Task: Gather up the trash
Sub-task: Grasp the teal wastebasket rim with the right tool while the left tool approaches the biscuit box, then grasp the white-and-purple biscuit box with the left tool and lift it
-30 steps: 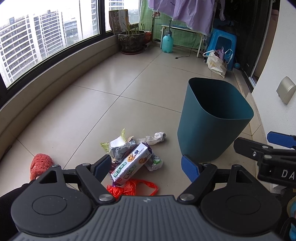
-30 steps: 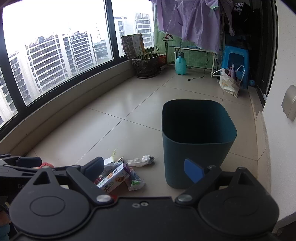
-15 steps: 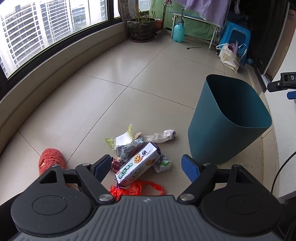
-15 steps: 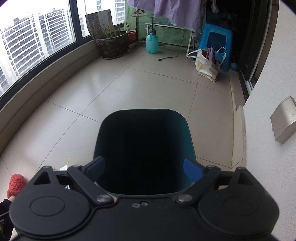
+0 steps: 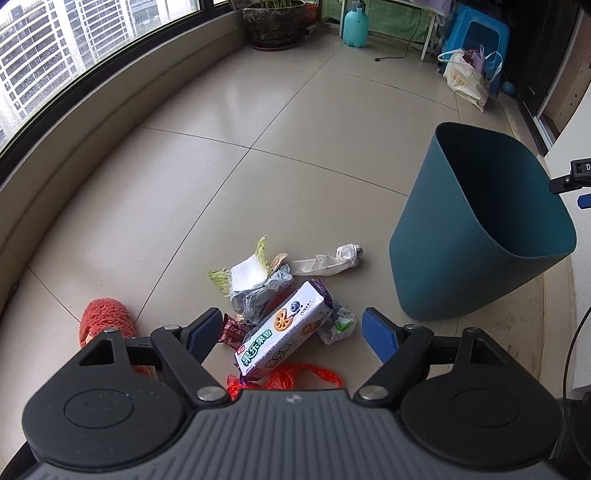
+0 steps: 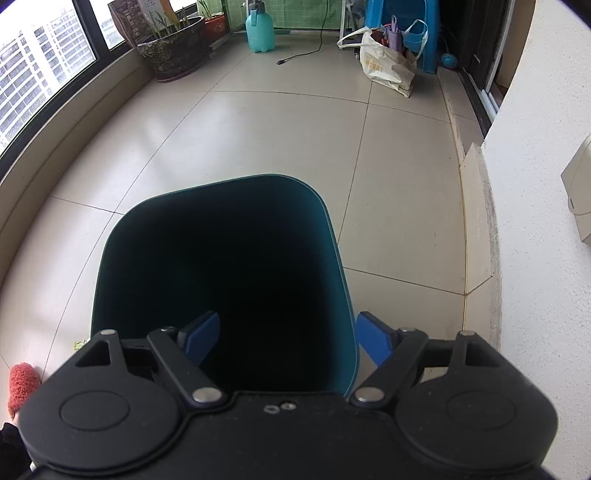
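Note:
A trash pile lies on the tiled floor: a white biscuit box (image 5: 284, 332), a grey crumpled wrapper (image 5: 258, 295), a cabbage leaf (image 5: 243, 269), a twisted white bag (image 5: 332, 262), an orange net bag (image 5: 291, 376) and a dark red wrapper (image 5: 232, 330). My left gripper (image 5: 291, 330) hangs open above the pile, the box framed between its blue pads. The teal bin (image 5: 461, 258) stands to the right. My right gripper (image 6: 286, 334) points down over the bin (image 6: 221, 184), its jaws closing. One pad is inside the bin, the other outside its right wall, and neither presses.
An orange fuzzy slipper (image 5: 103, 321) lies left of the pile. At the far end stand a plant pot (image 5: 275, 26), a teal spray bottle (image 5: 356, 22), a blue stool (image 5: 476, 37) and a shopping bag (image 5: 465, 77). A white wall (image 6: 546, 147) runs close beside the bin.
My right gripper swung from beside the trash pile to above the bin's mouth, and its jaws narrowed. My left gripper came forward and tipped down over the pile.

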### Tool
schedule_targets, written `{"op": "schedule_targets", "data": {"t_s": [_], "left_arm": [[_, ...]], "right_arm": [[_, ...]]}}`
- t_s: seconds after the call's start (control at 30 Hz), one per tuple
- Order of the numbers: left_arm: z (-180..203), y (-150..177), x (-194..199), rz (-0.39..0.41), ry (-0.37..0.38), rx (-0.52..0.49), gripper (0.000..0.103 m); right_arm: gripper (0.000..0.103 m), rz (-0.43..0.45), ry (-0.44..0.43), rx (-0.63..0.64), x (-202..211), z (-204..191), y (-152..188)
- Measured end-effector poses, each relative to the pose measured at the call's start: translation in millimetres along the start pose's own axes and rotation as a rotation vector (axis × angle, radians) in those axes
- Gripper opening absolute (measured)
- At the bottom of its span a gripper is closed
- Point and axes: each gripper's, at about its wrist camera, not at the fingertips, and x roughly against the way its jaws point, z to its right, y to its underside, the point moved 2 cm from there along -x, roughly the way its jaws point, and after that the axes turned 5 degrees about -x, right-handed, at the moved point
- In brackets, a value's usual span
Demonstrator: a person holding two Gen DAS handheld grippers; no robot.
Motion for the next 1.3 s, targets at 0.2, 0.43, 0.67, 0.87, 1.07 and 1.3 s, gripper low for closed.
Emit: {"op": "schedule_targets", "data": {"t_s": [0.2, 0.43, 0.67, 0.87, 1.07, 1.3], "left_arm": [[-6.9, -15.2, -34.7, -0.046, -0.013, -0.032, 0.083], [-24.0, -9.2, -77.4, -0.121, -0.02, -0.051, 0.083], [-16.9, 1.1, -130.0, -0.186, 0.034, -0.119, 0.083], [4.5, 14.9, -176.1, -0.239, 0.132, -0.39, 0.083], [-3.3, 23.0, -220.3, -0.306, 0.219, -0.512, 0.083], [-11.8, 27.8, -268.0, -0.366, 0.279, -0.54, 0.083]], "right_arm": [[0.064, -0.035, 0.068, -0.043, -27.6, 16.2, -5.5], [0.027, -0.096, 0.046, -0.071, -46.2, 26.2, -5.1], [0.006, -0.068, 0.129, 0.009, -49.0, 20.7, -2.1], [0.005, -0.059, 0.109, 0.041, -45.1, 19.7, 2.1], [0.005, -0.056, 0.102, 0.063, -50.1, 23.2, -0.1], [0.005, -0.049, 0.101, 0.072, -49.9, 24.3, -1.0]]}}
